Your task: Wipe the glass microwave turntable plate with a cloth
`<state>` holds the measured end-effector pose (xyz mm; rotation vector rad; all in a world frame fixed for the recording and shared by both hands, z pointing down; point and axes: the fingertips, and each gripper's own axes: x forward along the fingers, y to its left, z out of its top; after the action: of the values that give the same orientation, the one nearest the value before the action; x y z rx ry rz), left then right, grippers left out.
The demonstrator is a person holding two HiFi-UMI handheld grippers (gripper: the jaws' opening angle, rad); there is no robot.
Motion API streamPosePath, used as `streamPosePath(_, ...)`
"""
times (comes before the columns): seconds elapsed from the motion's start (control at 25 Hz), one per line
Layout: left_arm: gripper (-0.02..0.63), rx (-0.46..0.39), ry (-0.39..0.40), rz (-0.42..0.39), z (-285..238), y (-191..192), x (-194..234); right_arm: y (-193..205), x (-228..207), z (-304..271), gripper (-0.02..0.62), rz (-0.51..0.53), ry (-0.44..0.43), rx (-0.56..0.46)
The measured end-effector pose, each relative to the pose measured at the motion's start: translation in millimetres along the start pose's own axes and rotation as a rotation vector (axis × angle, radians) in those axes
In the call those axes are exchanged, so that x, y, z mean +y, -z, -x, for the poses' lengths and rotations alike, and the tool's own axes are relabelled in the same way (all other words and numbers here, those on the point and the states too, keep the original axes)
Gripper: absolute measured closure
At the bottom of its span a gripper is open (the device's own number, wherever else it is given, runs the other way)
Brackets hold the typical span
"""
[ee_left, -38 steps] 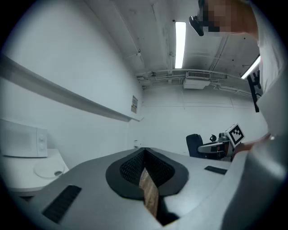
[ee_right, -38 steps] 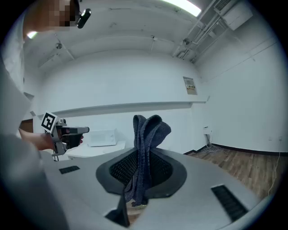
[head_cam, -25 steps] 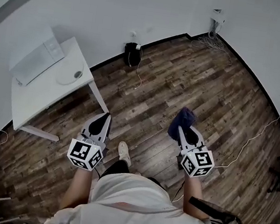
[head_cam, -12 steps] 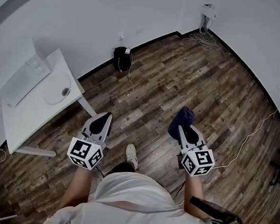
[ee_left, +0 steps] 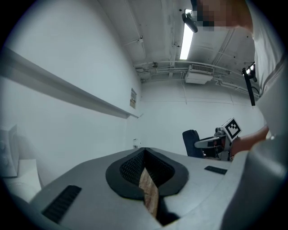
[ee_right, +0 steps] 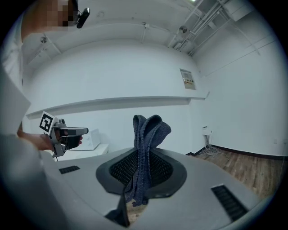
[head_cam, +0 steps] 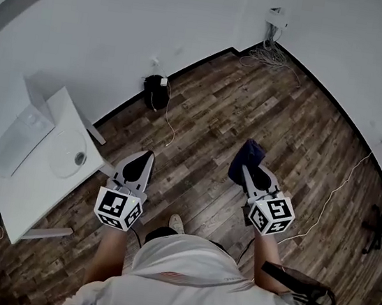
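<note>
Held side by side over the wood floor (head_cam: pixel 210 116), the left gripper (head_cam: pixel 147 157) is closed and empty; the right gripper (head_cam: pixel 245 170) pinches a bunched dark-blue cloth (head_cam: pixel 246 154).

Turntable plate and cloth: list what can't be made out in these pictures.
Plate: in the head view it is too small to tell dirt or wetness. It is not discernible in either gripper view.
Cloth: its lower end is hidden between the right gripper's jaws, so its full size is unclear.
</note>
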<state>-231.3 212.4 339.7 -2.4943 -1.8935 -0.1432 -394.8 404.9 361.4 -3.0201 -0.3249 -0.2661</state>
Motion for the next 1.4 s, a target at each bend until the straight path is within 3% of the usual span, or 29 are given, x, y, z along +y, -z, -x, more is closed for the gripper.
streamPosePath(0.28, 0.595, 0.006, 0.001, 0.017, -47, -5, 45, -1, -7, -63, 0.534, -0.023, -0.033, 0.028)
streamPosePath(0.6, 0.595, 0.038, -0.097, 0.057, -78, 6, 93, 0, -18, -144, 0.534, -0.03, -0.145, 0.061)
streamPosePath(0.8, 0.595, 0.044, -0.217, 0.065, -105, 8, 136, -6, -32, -224, 0.534, -0.031, -0.26, 0.064)
streamPosePath(1.2, 0.595, 0.015, -0.461, 0.064, -184, -20, 208, -53, -84, -377, 0.534, 0.001, -0.481, 0.054)
streamPosePath(1.4, 0.595, 0.009, -0.623, 0.082, -192, -23, 228, -64, -84, -438, 0.534, 0.021, -0.629, 0.066)
